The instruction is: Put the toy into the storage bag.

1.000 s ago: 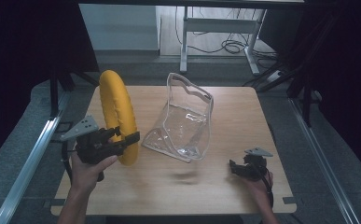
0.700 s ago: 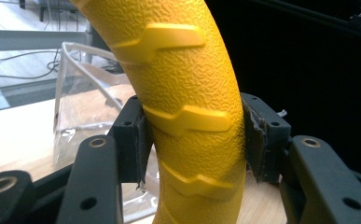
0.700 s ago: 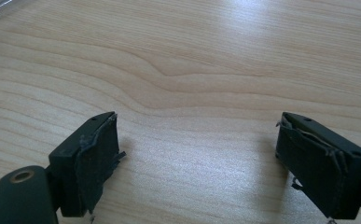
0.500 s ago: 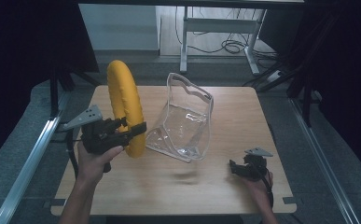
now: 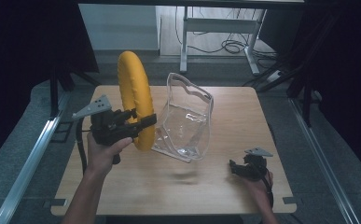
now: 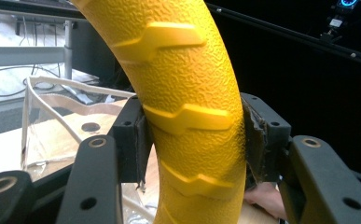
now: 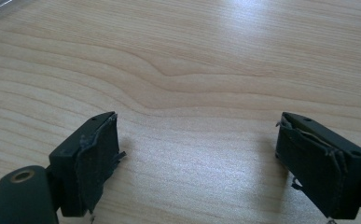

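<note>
Desk (image 5: 206, 186), wooden; clear plastic bag (image 5: 185, 123) stands upright mid-desk, mouth open, looks empty. Yellow ring (image 5: 134, 95) held on edge, lifted just left of bag, touching or nearly. Left gripper (image 5: 141, 126) jaws clamped on ring's lower rim. Right gripper (image 5: 236, 168) rests near desk's right front, jaws apart, nothing between

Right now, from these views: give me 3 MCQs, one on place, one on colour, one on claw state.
1. Where is the clear bag?
A. on the table
B. on the floor
C. in the right claw

2. What colour is the ring?
A. red
B. yellow
C. blue

3. How is the left claw?
A. open, empty
B. resting on the table
C. shut on the ring

Key: 1 A, the bag stands on the wood. 2 B, plainly yellow in both views. 3 C, both pads press the ring's sides; the right claw is open over bare wood.
</note>
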Motion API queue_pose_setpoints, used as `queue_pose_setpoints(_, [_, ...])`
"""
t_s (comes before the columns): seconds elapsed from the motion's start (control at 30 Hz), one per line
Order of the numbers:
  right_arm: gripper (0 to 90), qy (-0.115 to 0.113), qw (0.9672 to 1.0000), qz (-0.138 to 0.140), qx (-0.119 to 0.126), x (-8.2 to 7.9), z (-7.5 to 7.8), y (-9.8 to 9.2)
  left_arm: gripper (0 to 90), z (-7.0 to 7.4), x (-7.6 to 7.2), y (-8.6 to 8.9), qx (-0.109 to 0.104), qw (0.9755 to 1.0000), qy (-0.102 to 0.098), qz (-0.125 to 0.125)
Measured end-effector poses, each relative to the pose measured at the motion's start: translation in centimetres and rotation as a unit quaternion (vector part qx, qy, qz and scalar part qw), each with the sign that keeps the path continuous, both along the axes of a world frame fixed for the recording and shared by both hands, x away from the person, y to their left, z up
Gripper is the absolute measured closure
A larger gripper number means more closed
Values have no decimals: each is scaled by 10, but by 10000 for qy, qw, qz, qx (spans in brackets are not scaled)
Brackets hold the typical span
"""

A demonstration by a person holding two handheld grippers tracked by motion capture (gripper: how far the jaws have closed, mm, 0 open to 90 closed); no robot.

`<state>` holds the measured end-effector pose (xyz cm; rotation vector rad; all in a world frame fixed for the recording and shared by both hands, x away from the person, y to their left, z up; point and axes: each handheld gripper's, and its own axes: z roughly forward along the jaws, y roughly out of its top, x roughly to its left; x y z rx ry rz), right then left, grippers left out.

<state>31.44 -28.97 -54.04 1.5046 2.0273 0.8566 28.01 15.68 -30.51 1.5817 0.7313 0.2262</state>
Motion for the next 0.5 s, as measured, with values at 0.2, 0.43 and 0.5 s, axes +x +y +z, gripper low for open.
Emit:
queue_pose_setpoints(0.2, [134, -1, 10000, -1, 1, 0, 0, 0, 483, 7, 3, -7, 1, 10000, -67, -5])
queue_pose_setpoints(0.43, [134, -1, 10000, -3, 2, 0, 0, 0, 483, 15, 4, -17, 37, 9998, -171, -36])
queue_pose_setpoints(0.5, [134, -1, 10000, -2, 2, 0, 0, 0, 483, 18, 3, -21, 23, 9998, -210, -60])
